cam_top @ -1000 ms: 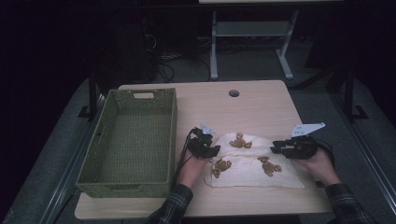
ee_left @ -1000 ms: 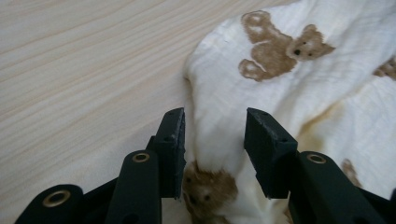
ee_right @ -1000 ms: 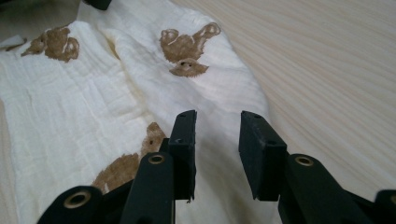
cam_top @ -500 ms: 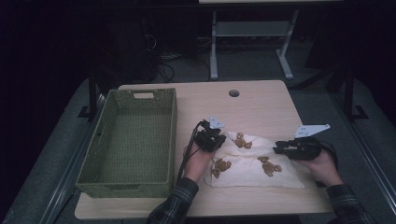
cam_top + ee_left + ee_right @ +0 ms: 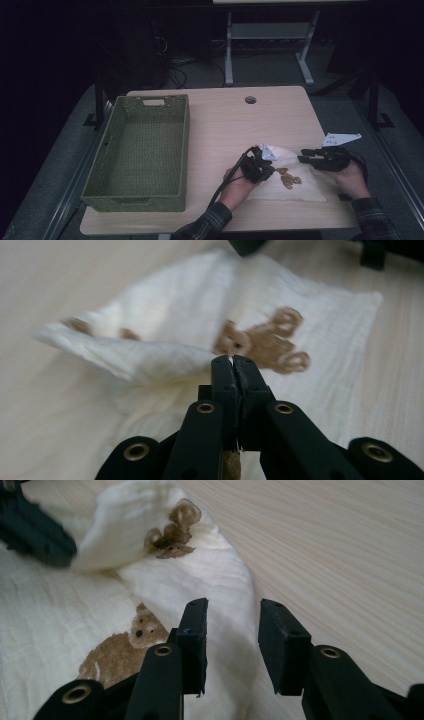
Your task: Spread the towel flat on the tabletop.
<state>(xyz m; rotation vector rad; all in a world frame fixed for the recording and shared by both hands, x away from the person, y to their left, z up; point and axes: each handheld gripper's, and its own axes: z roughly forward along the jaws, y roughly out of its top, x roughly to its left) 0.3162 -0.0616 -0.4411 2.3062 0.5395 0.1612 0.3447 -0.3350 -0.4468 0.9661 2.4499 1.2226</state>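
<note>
- A cream cloth (image 5: pixel 292 175) printed with brown bears lies at the near right of the tabletop (image 5: pixel 225 125), partway through what looks like a fold.
- The left gripper (image 5: pixel 263 167) has its jaws pressed together on the cloth's edge; in the left gripper view a flap of the cloth (image 5: pixel 150 357) is lifted over the rest, a bear (image 5: pixel 265 340) showing beyond it.
- The right gripper (image 5: pixel 306 155) sits at the cloth's right side, jaws spread; in the right gripper view they stand just above the cloth's border (image 5: pixel 220 595) with nothing pinched. They have just opened a little.
- Judged from the lie of the cloth, the left side is being carried toward the right; the fold is not yet laid flat.
- A green woven basket (image 5: pixel 140 150) stands empty at the left, well apart from the cloth.
</note>
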